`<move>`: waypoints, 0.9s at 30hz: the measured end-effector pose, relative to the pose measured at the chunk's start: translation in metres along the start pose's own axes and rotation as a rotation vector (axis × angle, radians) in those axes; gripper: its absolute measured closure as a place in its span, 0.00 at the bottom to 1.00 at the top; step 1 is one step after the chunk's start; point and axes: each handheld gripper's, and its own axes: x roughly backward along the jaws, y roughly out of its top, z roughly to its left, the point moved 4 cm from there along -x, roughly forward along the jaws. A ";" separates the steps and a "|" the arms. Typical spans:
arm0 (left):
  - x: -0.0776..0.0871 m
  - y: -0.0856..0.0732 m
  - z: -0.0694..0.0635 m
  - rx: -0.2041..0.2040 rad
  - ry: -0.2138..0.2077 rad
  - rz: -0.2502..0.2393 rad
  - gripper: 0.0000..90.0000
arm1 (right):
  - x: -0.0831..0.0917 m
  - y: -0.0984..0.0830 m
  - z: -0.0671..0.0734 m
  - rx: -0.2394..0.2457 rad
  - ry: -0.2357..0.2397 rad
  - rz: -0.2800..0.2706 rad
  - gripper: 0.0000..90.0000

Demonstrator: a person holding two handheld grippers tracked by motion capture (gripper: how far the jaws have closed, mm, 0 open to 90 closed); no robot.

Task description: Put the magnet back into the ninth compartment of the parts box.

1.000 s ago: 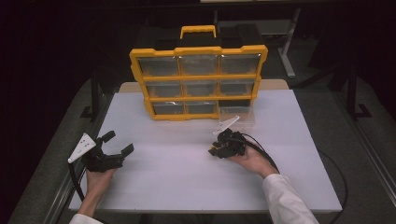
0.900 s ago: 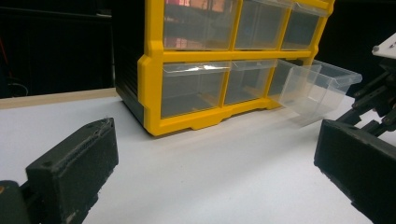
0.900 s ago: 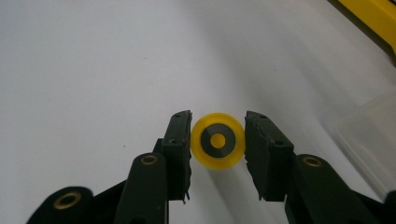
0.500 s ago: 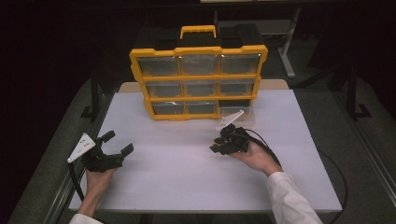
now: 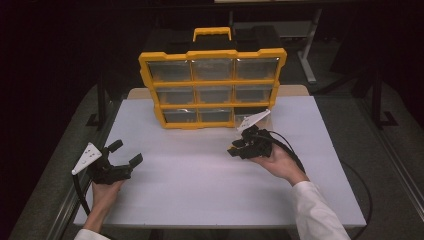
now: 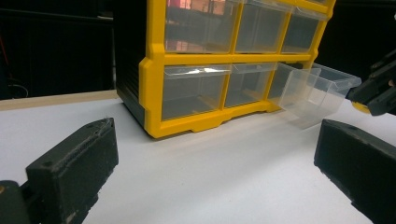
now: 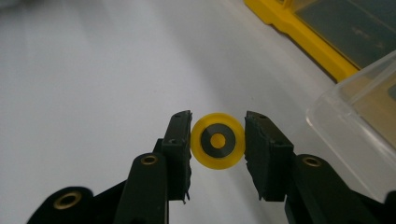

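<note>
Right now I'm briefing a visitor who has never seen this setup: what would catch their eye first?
The yellow drawer organizer standing at the table's far side, its bottom-right clear drawer pulled out. Then the small yellow wheel pinched in the right gripper beside that drawer, while the left gripper waits open at the near left.

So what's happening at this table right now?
A person works with a claw in each hand. The right claw is shut on a small yellow disc, held above the white table near a clear drawer pulled out of the bottom row of the yellow organizer. The left claw is open with nothing in it, off to the side.
</note>
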 end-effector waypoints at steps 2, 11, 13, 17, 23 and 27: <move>0.000 0.000 0.000 0.000 -0.001 0.000 0.00 | 0.002 0.002 -0.001 -0.001 0.000 -0.012 0.68; 0.000 0.000 0.000 0.002 -0.003 0.000 0.00 | 0.012 0.007 -0.005 -0.012 -0.007 -0.027 0.68; 0.000 0.000 0.000 0.004 -0.003 0.001 0.00 | 0.014 0.008 -0.006 -0.010 -0.012 -0.034 0.68; 0.000 0.000 0.000 0.003 -0.002 0.001 0.00 | 0.019 0.010 -0.008 -0.014 -0.018 -0.048 0.68; 0.000 0.000 0.001 0.008 -0.003 0.001 0.00 | 0.023 0.010 -0.013 -0.028 -0.026 -0.067 0.68; 0.000 0.000 0.001 0.012 -0.003 -0.001 0.00 | 0.026 0.010 -0.015 -0.037 -0.027 -0.083 0.68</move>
